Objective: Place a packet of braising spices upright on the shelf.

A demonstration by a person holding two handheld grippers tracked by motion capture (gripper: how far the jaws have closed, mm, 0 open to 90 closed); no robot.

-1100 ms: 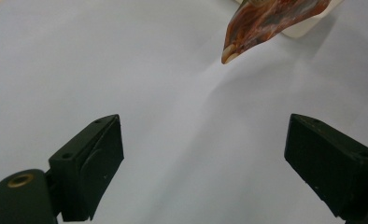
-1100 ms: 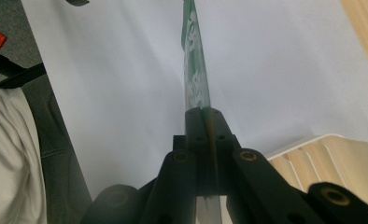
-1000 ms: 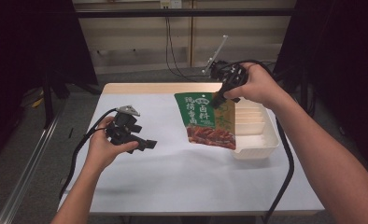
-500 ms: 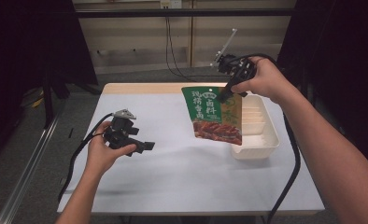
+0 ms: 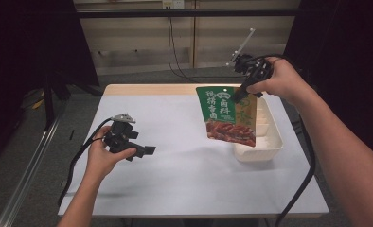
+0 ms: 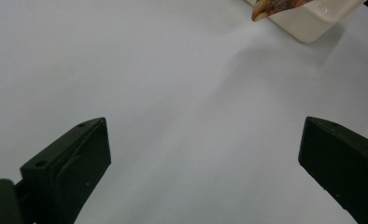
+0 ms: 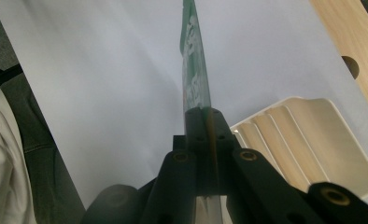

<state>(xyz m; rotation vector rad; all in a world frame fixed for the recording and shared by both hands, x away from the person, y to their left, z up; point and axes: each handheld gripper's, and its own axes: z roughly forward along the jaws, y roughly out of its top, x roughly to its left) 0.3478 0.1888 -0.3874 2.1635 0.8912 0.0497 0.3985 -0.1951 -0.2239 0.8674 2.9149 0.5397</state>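
The right gripper (image 5: 240, 93), upper right of the high view, was clamped on the top edge of a green seasoning pouch (image 5: 229, 116). Compared with a second before, the pouch had been lifted and carried slightly rightward, now hanging upright with its lower edge over the white plastic tray (image 5: 271, 142) at right of centre. This suggested the pouch was being taken out of the tray. At lower left, the left gripper (image 5: 138, 152) had just been opening; its jaws stood wide apart over bare white table (image 5: 184, 179), with nothing between them.
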